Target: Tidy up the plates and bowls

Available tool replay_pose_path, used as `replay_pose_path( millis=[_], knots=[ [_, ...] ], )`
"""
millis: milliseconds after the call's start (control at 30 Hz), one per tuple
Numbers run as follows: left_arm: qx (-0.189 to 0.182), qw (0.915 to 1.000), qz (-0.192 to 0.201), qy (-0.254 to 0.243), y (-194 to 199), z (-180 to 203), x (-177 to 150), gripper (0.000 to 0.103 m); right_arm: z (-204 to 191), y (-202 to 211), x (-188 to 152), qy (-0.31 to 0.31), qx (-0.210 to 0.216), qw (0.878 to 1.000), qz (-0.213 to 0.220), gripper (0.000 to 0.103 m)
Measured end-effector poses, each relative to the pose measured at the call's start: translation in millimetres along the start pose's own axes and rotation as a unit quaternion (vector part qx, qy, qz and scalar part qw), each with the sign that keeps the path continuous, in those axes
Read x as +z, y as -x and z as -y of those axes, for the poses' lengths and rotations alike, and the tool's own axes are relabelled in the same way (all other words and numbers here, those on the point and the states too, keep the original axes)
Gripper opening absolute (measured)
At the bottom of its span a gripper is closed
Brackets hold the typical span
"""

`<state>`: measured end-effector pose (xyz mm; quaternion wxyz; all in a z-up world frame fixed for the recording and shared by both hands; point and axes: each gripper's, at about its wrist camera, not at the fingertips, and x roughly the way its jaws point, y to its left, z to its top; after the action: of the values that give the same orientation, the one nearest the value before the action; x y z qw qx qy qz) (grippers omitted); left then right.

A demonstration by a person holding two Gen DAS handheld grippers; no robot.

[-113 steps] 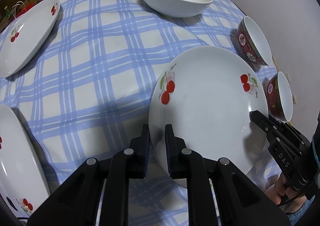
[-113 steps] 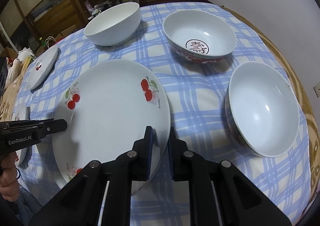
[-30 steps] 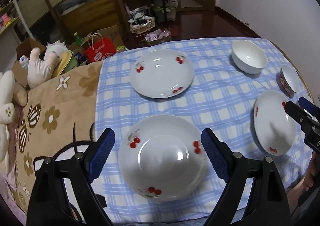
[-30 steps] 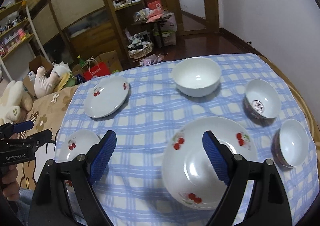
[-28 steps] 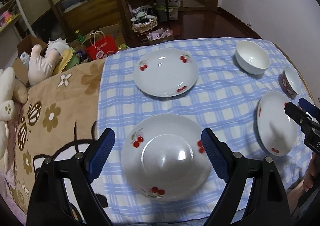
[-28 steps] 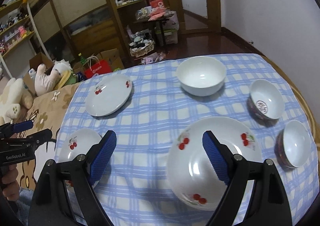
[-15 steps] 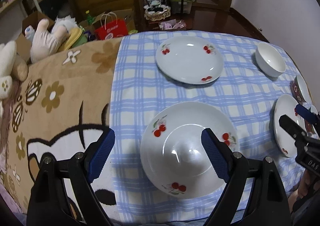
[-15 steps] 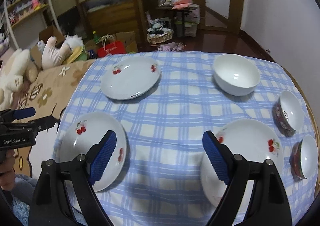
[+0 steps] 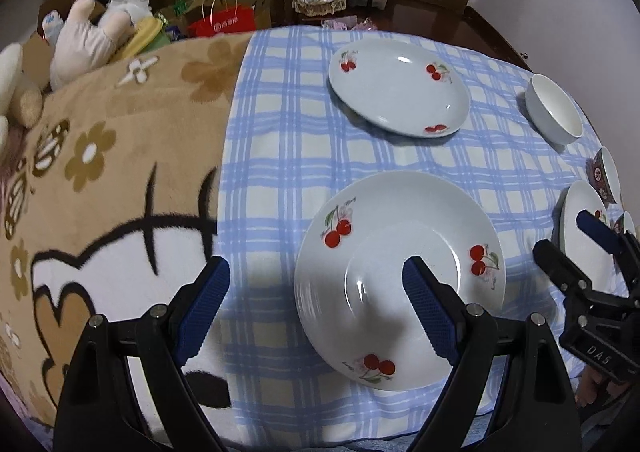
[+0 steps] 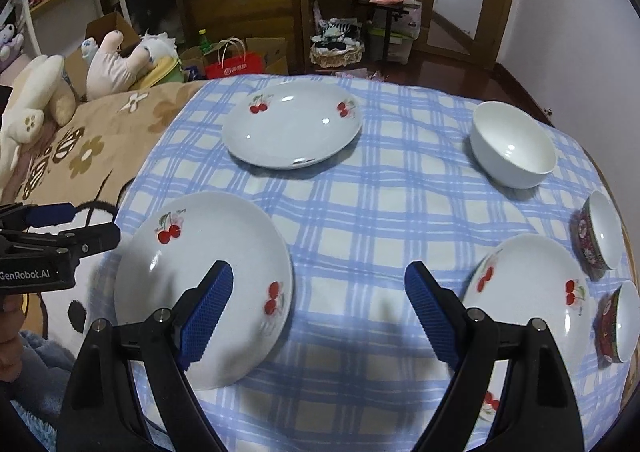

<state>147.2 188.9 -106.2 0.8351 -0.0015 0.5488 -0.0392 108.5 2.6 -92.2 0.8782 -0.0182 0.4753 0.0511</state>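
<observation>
Jaws released on both grippers, left gripper (image 9: 312, 294) and right gripper (image 10: 318, 304); I'm swinging off the right plate (image 10: 528, 292), now lining up over the near-left plate (image 9: 400, 280).

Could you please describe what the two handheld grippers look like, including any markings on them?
Both are black, with angular arms, silver screws and blue ribbed pads. The left gripper reads "GenRobot.AI" on its side; the right gripper reads "DAS".

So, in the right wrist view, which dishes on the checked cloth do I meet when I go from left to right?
Near-left cherry plate → far cherry plate → plain white bowl → near-right cherry plate. The two red-patterned bowls at the right edge come last; one lies behind the other, so I give them no order.
</observation>
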Motion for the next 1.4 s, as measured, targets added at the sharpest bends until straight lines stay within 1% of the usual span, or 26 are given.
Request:
replay_pose_path(
  millis=[100,300,467,667,767,800,833,867,900,933,967,1000,1033,1067,1100,1133,1167,1200,1233,1267,1300,1333,1400],
  knots=[
    [0.007,1.0,-0.005,0.002,-8.3,-4.3,-2.3,0.087,-4.7,-5.5,-2.5,0.0,-0.005,1.0,-0.002,0.092],
    [0.002,0.9997,-0.013,0.022,-22.0,-16.6,-3.8,0.087,-9.6,-18.4,-6.5,-0.011,0.006,1.0,-0.014,0.092],
    [-0.003,0.9991,-0.031,0.028,-33.3,-19.8,-6.4,0.087,-10.9,-27.6,-11.1,-0.013,0.007,0.999,-0.03,0.092],
    [-0.004,0.9986,-0.043,0.032,-41.6,-21.5,-8.8,0.087,-6.6,-34.2,-12.8,-0.019,0.006,0.999,-0.04,0.092],
    [0.002,0.9984,-0.047,0.03,-45.3,-20.2,-9.5,0.087,-4.9,-36.4,-15.2,-0.026,0.014,0.999,-0.046,0.092],
    [0.003,0.9984,-0.049,0.028,-46.8,-19.5,-9.9,0.086,-4.3,-37.2,-15.6,-0.028,0.015,0.998,-0.048,0.092],
    [0.002,0.9983,-0.051,0.027,-48.5,-18.6,-10.7,0.084,-4.2,-38.1,-17.0,-0.028,0.018,0.998,-0.05,0.09],
    [0.002,0.9983,-0.053,0.026,-49.5,-17.8,-10.9,0.08,-4.3,-38.7,-18.1,-0.027,0.021,0.998,-0.051,0.088],
    [0.001,0.9981,-0.056,0.025,-51.2,-17.1,-11.2,0.077,-4.1,-39.3,-19.1,-0.027,0.024,0.998,-0.053,0.082],
    [-0.001,0.998,-0.059,0.023,-52.6,-16.3,-11.9,0.072,-3.9,-41.1,-20.3,-0.027,0.029,0.998,-0.058,0.075],
    [-0.002,0.9979,-0.061,0.022,-53.6,-15.8,-12.4,0.065,-4.0,-42.1,-21.1,-0.027,0.031,0.997,-0.061,0.072],
    [-0.003,0.9978,-0.062,0.022,-54.2,-15.4,-13.1,0.062,-4.1,-44.1,-21.9,-0.026,0.035,0.997,-0.065,0.066],
    [-0.007,0.9977,-0.064,0.022,-54.9,-15.3,-13.7,0.057,-4.7,-45.1,-22.4,-0.025,0.036,0.997,-0.067,0.057],
    [-0.012,0.9975,-0.065,0.023,-55.5,-15.2,-14.2,0.052,-5.2,-47.2,-23.4,-0.023,0.035,0.997,-0.071,0.051],
    [-0.015,0.9974,-0.066,0.025,-56.1,-15.5,-14.6,0.048,-5.9,-49.6,-24.2,-0.021,0.037,0.996,-0.077,0.04],
    [-0.019,0.9971,-0.068,0.027,-57.0,-16.2,-14.9,0.042,-6.3,-52.5,-25.1,-0.02,0.04,0.995,-0.084,0.033],
    [-0.023,0.9968,-0.071,0.031,-58.2,-17.3,-15.5,0.037,-6.5,-54.7,-26.2,-0.02,0.044,0.995,-0.088,0.029],
    [-0.025,0.9966,-0.072,0.033,-58.8,-18.1,-15.9,0.035,-6.7,-55.8,-27.0,-0.02,0.048,0.995,-0.089,0.024],
    [-0.029,0.9963,-0.073,0.037,-59.9,-19.2,-16.5,0.03,-7.0,-56.1,-27.7,-0.021,0.055,0.994,-0.088,0.019],
    [-0.033,0.9959,-0.074,0.039,-60.7,-19.8,-17.1,0.024,-7.4,-55.9,-28.2,-0.021,0.061,0.994,-0.087,0.016],
    [-0.037,0.9957,-0.075,0.041,-61.5,-20.3,-17.5,0.021,-8.1,-55.7,-28.5,-0.022,0.067,0.994,-0.086,0.012],
    [-0.042,0.9953,-0.076,0.043,-62.5,-20.6,-18.2,0.016,-9.2,-55.6,-28.6,-0.021,0.069,0.994,-0.086,0.011],
    [-0.037,0.9957,-0.073,0.043,-63.0,-21.2,-19.3,0.012,-10.6,-55.6,-28.3,-0.018,0.064,0.994,-0.085,0.011]
  ],
)
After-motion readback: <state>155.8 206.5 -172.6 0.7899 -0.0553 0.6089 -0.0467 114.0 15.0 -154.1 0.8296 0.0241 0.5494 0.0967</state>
